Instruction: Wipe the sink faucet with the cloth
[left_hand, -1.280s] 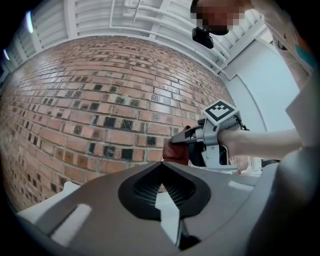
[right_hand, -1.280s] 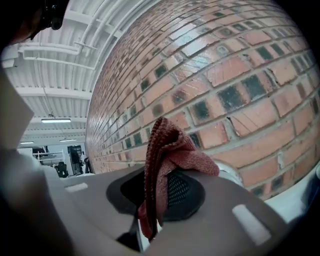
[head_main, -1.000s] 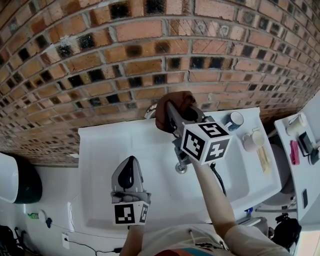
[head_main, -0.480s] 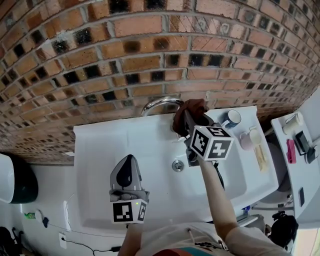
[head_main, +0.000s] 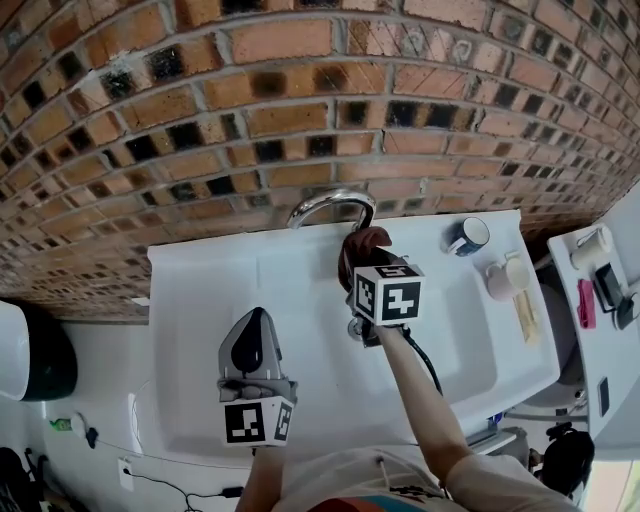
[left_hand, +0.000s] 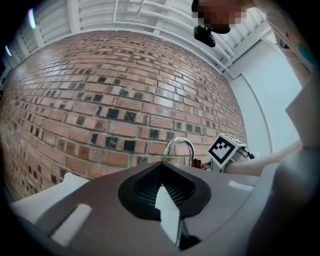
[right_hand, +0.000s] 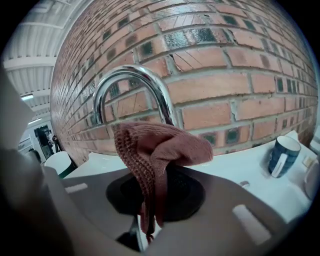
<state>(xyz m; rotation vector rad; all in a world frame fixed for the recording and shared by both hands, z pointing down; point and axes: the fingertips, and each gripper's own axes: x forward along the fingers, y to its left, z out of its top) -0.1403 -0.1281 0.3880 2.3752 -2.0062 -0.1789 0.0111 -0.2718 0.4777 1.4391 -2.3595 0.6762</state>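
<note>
Item: white sink (head_main: 200, 300) set against a brick wall (head_main: 300, 90), with a chrome gooseneck faucet (head_main: 325, 204) rising at its back edge. Right gripper (head_main: 365, 268), marker cube uppermost, is reaching over the basin toward the faucet's upright stem. In the right gripper view its jaws are clamping a reddish-brown knitted cloth (right_hand: 160, 150), which is bunching above the jaws and trailing down between them. The cloth is sitting directly in front of the lower stem, under the arch of the spout; whether it is actually touching the metal cannot be told. Left gripper (head_main: 256, 335) is hovering over the left part of the basin, well apart from the faucet. Its jaws are pressing together with nothing between them, as the left gripper view confirms, and it is pointing toward the wall. A dark blue mug (head_main: 467, 238) is standing on the sink's right back ledge, and a pale cup (head_main: 503, 278) is sitting just beside it, nearer the front.
</note>
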